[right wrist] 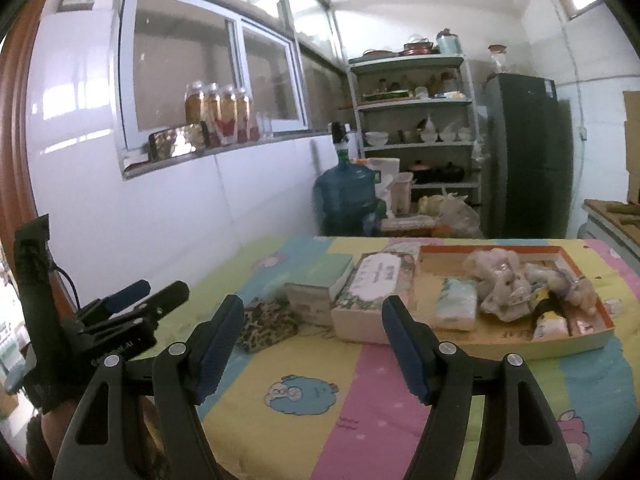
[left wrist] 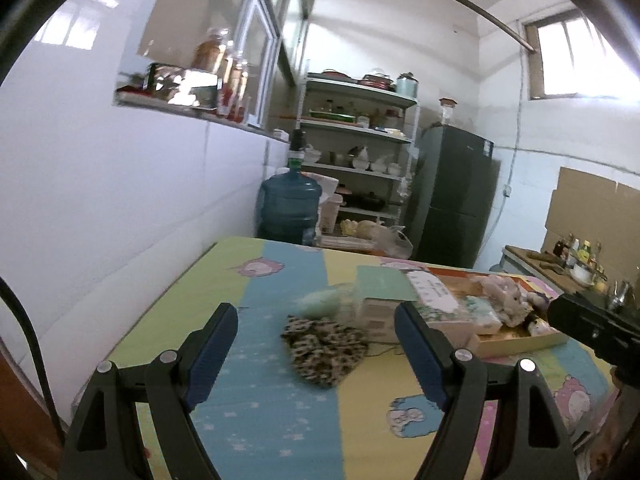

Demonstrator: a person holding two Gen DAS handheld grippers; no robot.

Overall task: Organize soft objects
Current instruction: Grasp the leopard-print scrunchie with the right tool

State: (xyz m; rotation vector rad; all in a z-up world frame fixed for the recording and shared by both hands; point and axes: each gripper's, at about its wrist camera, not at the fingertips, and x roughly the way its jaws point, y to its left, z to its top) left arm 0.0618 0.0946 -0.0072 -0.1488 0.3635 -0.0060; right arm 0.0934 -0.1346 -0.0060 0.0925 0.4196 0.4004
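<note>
the leopard-print pouch (left wrist: 325, 351) looks soft and light; pinch its bunched middle. both grippers' fingers (left wrist: 216, 356) gape, empty.

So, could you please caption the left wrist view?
Open left gripper approaches a leopard-print pouch on the colourful tablecloth.

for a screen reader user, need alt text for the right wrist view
Open right tongs hover over a colourful table, empty. Ahead lie a leopard-print pouch, a tissue box and a shallow tray of soft toys.
</note>
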